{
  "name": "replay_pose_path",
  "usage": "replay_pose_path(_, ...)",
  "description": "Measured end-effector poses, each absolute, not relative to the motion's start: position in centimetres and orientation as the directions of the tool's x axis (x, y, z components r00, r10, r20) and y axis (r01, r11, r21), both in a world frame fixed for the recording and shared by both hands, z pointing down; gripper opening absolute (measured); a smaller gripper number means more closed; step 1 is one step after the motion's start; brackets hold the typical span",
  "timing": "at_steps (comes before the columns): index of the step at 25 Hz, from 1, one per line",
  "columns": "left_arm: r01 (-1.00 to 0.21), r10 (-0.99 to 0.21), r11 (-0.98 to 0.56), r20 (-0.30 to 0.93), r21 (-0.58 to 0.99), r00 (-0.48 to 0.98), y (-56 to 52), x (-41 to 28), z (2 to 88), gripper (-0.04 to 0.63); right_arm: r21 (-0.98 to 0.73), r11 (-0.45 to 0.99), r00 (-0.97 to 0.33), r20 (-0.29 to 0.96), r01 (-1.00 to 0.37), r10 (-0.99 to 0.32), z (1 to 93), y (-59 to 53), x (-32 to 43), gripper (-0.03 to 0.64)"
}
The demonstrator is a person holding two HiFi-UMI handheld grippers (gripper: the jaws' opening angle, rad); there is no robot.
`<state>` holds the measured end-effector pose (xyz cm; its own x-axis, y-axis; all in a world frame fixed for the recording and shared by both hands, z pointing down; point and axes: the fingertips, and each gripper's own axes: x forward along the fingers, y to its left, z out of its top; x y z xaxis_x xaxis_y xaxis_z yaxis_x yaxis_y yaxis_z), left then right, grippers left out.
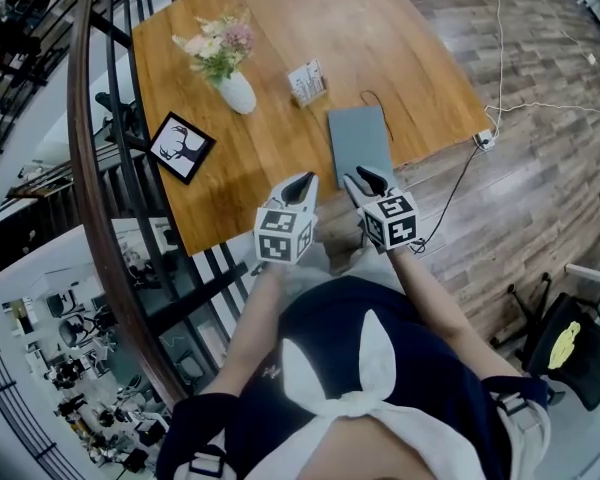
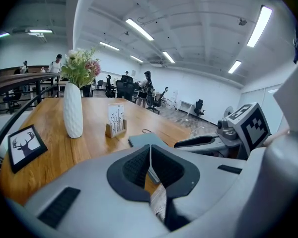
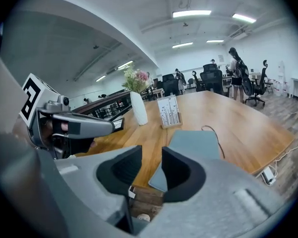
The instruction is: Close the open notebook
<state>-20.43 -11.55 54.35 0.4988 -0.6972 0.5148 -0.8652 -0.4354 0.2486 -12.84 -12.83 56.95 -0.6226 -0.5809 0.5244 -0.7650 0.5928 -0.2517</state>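
Left hand-held gripper [image 2: 150, 155]: jaws pressed together, nothing held.
Right hand-held gripper [image 3: 152, 162]: jaws spread, nothing pinched.
Notebook [image 1: 360, 143]: closed, laid flat on surface [image 1: 280, 28], at 12 o'clock of Right hand-held gripper.

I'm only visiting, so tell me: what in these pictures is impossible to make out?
- Print on the card stand: too small in every view.
- Near end of the notebook: in the head view the right gripper covers it. In both gripper views the jaws stand in front of it.
- Thin black cord at the notebook's far end: too fine to tell whether it is attached.
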Motion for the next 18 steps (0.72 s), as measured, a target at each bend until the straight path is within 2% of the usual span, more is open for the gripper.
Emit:
replay_pose_path(11,-0.837,-0.726,-0.472,0.416,0.277,0.547,-11.7,-17.5,51.1,0.026,-0.221,0.577,-0.614,0.388,-0.786,-0.687,50.8,-12.9,-10.9,-0.002)
replay_pose_path(18,-0.832,-0.744,-0.464,0.377,0.303,0.552,-11.6,-16.5,49.9,0.026,-0.221,0.583,-0.621,0.366,-0.781,-0.693,49.4,-12.4,-10.5,-0.002)
